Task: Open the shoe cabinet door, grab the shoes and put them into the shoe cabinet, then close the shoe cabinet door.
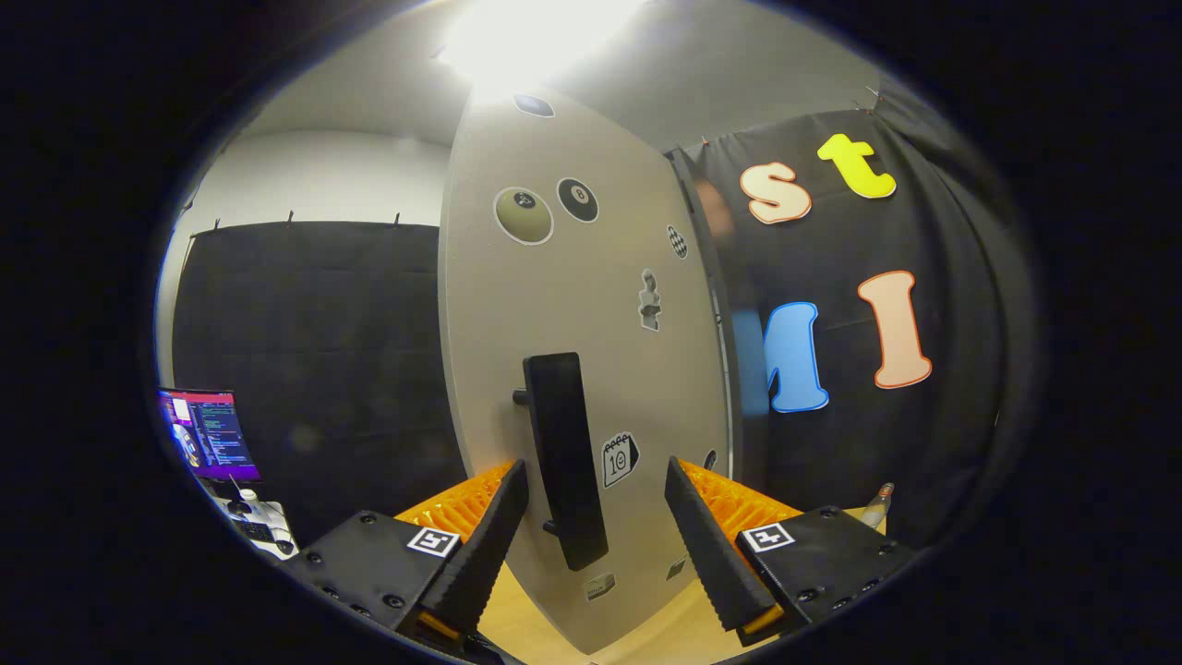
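The shoe cabinet door (582, 305) is a pale grey panel with several stickers, standing swung out toward me, seen nearly edge-on. A black vertical bar handle (563, 457) is fixed to its face. My gripper (596, 503) is open, its two fingers spread either side of the handle's lower half. The left finger (494, 536) lies close beside the handle, the right finger (706, 545) stands further off. Neither finger presses on the handle. The cabinet's inside is hidden behind the door.
A wooden surface (665, 628) lies below the door. To the left a lit screen (208, 434) stands over a keyboard and small items. A bottle neck (882, 503) shows at the right, beside black booth cloth.
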{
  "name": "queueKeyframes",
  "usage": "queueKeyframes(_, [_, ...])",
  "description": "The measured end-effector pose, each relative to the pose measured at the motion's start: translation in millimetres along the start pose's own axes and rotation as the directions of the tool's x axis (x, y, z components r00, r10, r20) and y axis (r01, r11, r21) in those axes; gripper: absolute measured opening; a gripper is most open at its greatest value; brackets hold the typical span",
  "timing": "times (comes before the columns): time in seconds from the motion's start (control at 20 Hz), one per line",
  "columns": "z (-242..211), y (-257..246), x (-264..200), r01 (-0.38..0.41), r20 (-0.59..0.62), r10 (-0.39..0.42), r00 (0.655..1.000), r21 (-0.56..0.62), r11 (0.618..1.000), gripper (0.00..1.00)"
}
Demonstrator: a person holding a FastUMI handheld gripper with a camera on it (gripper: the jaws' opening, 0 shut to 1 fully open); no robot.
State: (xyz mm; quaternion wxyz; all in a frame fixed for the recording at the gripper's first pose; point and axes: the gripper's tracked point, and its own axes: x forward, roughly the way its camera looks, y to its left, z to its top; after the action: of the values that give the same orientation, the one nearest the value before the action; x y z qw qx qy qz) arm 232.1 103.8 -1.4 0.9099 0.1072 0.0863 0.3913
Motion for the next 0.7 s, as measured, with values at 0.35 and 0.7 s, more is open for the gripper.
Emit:
queueKeyframes(0.35, [-8,43,50,0.000,-0.016,0.000,1.000,-0.020,1.000,0.95])
queueKeyframes(0.7, [-15,74,116,0.027,-0.024,-0.028,0.999,-0.048,0.998,0.95])
